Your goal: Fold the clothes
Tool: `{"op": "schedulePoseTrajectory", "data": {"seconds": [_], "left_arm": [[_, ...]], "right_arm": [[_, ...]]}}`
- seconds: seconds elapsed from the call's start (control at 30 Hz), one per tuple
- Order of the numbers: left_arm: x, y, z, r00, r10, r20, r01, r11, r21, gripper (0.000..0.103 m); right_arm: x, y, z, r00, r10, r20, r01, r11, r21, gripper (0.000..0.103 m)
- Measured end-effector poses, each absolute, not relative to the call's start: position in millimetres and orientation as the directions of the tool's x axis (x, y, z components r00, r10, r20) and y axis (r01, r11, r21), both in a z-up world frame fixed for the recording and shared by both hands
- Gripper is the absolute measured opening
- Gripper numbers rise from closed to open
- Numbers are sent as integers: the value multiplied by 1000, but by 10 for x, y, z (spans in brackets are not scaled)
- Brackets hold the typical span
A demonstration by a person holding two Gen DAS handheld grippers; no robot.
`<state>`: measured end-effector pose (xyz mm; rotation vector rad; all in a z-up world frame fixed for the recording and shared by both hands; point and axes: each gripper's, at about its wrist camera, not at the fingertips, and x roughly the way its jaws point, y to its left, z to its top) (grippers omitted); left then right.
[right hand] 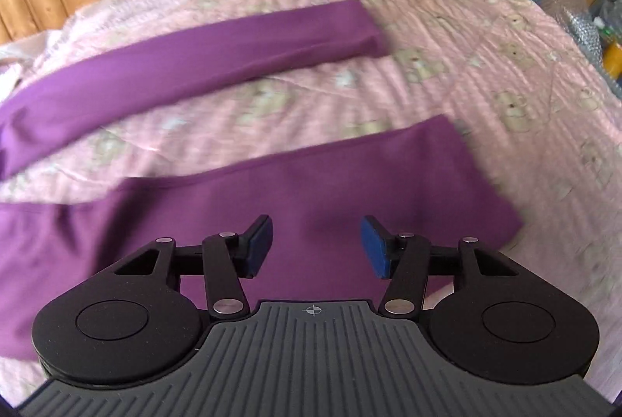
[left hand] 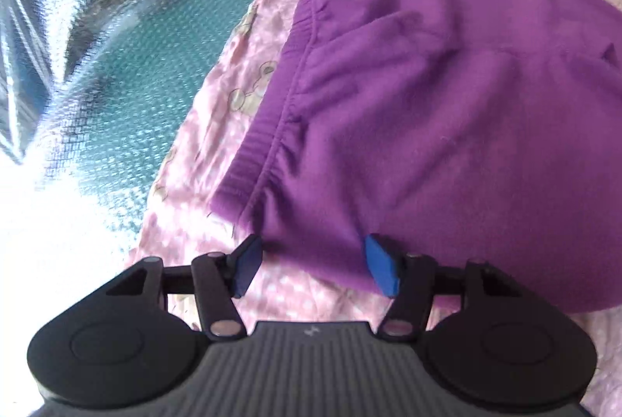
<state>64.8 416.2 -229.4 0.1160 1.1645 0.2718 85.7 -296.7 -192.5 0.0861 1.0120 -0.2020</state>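
I hold my left gripper [left hand: 311,263] low at the waist end of the purple pants [left hand: 447,98]. Its two blue pads are wide apart, and nothing is between them. The stretchy waistband [left hand: 272,113] runs along the left edge of the pants, and the near corner of it sits just past my left pad.

My right gripper [right hand: 317,247] hangs over the near pant leg [right hand: 311,183]. Its pads are wide apart too, and they hold nothing. The far pant leg [right hand: 194,47] lies well apart from the near one, with pink bedspread [right hand: 466,47] showing between them. So the pants lie flat on the bed with the legs spread open like a V. They are not folded in half.

I think the job now is to lay one leg on top of the other. To do it well, I should pinch the near edge at both ends: the waistband corner with my left gripper and the leg near its end with my right. I should grab only the pants, not the bedspread under them, because the pink cloth is soft and could come up too. Then both ends should rise and go over together, so the cloth does not twist. The edges should line up, and the bumps near the waistband should be pulled smooth.
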Motion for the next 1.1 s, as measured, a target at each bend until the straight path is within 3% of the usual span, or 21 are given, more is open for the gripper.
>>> {"op": "schedulePoseTrajectory", "data": {"seconds": [0.03,0.07,0.1,0.13,0.2,0.23,0.43,0.53,0.73,0.87,0.93,1.1], "left_arm": [[662,4137,-2296,351,308,-884,-165,950,266,73],[677,4129,-2291,326,347,-880,-182,936,302,76],[692,4127,-2274,296,387,-873,-203,919,338,77],[700,4121,-2246,274,420,-865,-221,903,368,75],[705,4081,-2155,251,464,-850,-257,878,403,60],[680,4017,-2052,271,463,-844,-278,877,391,60],[656,3183,-1609,462,295,-836,-228,951,210,64],[738,2767,-1646,485,233,-843,-165,971,173,64],[759,2578,-1887,444,226,-867,-141,973,182,64],[801,2730,-1861,448,204,-870,-162,976,146,64],[1029,2688,-1794,472,194,-860,-164,978,131,65],[1665,2468,-1673,510,177,-842,-137,983,124,66]], "right_arm": [[872,-3123,-1973,490,-149,-859,209,977,-51,54],[864,-3298,-2044,454,-173,-874,221,972,-78,65],[822,-3495,-2050,454,-173,-874,254,965,-59,66],[781,-3692,-2057,454,-173,-874,287,957,-41,65],[780,-3796,-2004,486,-147,-861,276,961,-9,54],[799,-3781,-1962,509,-127,-852,252,968,6,50],[973,-3613,-1803,609,7,-793,76,995,67,47],[1114,-3555,-2018,567,23,-823,1,1000,29,48],[1014,-4019,-2147,542,-49,-839,-1,998,-58,52],[1203,-4003,-1926,503,-129,-854,62,992,-113,49],[1384,-3896,-1742,544,-113,-832,92,993,-74,48],[2240,-3348,-1634,585,-44,-810,39,999,-27,57]]}}
